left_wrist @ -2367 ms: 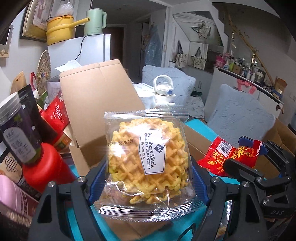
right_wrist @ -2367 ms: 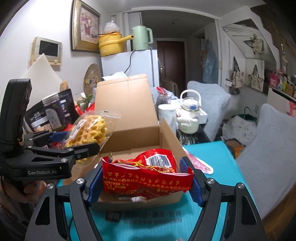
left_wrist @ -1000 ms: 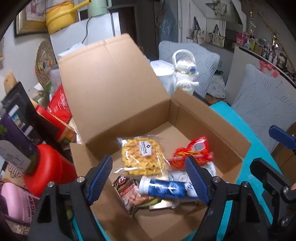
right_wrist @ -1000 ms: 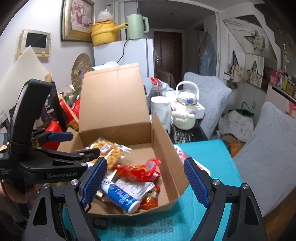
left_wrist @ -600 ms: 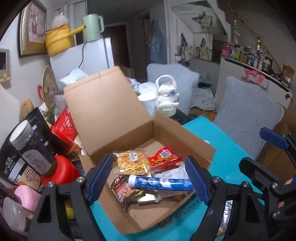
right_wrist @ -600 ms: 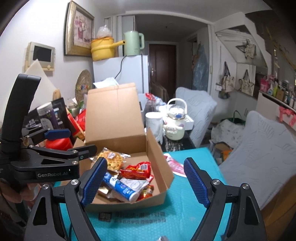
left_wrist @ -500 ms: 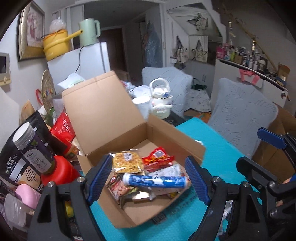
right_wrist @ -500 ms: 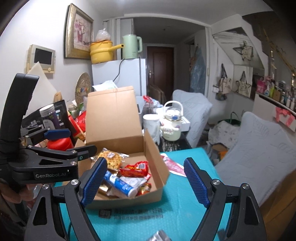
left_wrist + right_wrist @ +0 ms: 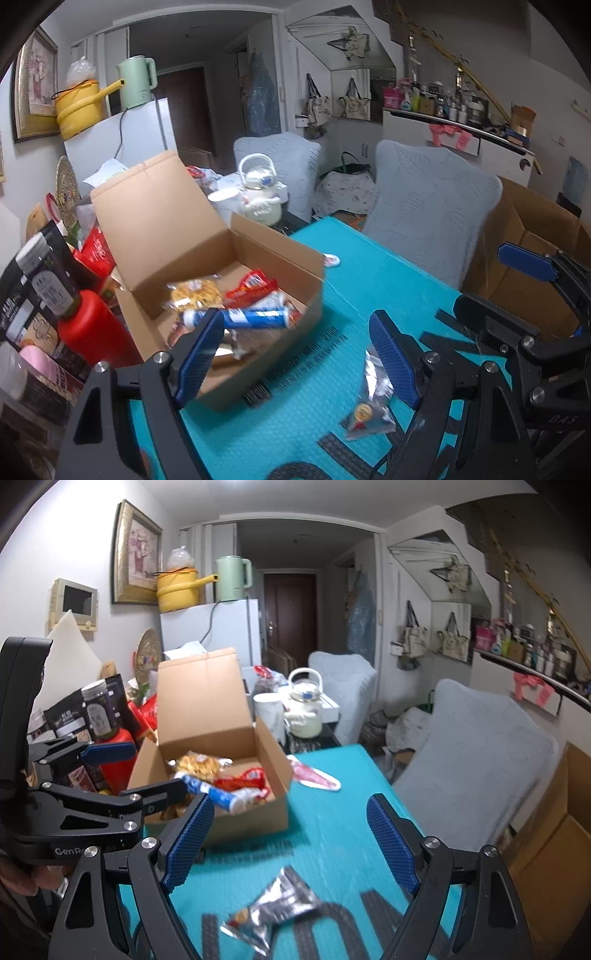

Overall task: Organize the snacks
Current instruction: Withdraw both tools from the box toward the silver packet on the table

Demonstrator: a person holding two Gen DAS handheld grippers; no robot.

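Left wrist view: the teal table mat (image 9: 373, 280) lies open from 12 to 3 o'clock, bounded at 1 o'clock by a grey cushioned chair (image 9: 428, 206) and at 3 o'clock by a large brown carton (image 9: 532, 236). The open cardboard box (image 9: 236, 295) sits at 10 o'clock, lid flap upright, its near corner just past the left blue pad. Behind it at 9 o'clock crowd a red bottle (image 9: 92, 328) and a dark jar (image 9: 48, 284), leaving little room on that side.

The left gripper (image 9: 295, 350) is spread wide with nothing between its blue pads. The right gripper (image 9: 288, 842), in its own view, is likewise wide apart and empty.

Inside the box lie a waffle packet (image 9: 194, 291), a red snack packet (image 9: 251, 286) and a blue-and-white tube (image 9: 255, 317). A small silver snack packet (image 9: 369, 406) rests on the mat at 5 o'clock, just inside the left gripper's right pad; the right wrist view shows the same packet at 6 o'clock, low between the right gripper's pads and touching neither. A pink-and-white packet (image 9: 314, 775) lies on the mat just beside the box's right wall.

"GenRo" can be read on the left gripper's body in the right wrist view, and "DAS" on the right gripper's body in the left wrist view. Snack labels are too blurred to read.
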